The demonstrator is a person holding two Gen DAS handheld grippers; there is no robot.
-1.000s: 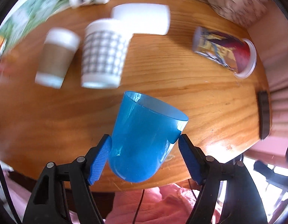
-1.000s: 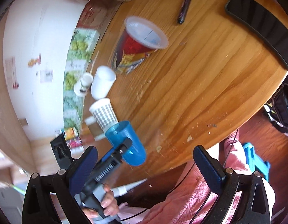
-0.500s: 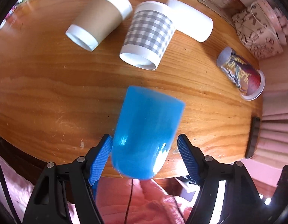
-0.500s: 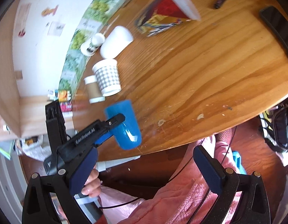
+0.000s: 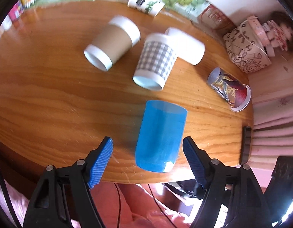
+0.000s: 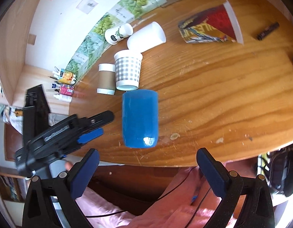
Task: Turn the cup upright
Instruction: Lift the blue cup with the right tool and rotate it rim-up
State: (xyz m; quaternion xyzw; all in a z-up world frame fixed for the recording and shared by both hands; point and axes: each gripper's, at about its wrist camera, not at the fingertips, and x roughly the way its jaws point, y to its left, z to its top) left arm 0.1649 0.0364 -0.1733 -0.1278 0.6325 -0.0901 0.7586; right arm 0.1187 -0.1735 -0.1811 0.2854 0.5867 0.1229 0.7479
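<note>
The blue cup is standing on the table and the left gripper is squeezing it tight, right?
Not quite. The blue cup does stand on the table, but the left gripper is not squeezing it: its jaws are open, with gaps on both sides of the cup. The left wrist view shows this.

blue cup [image 5: 161,136]: glossy translucent plastic
table [image 6: 222,98]: varnished, scratched wood
checked cup [image 5: 155,62]: matt paper
</note>
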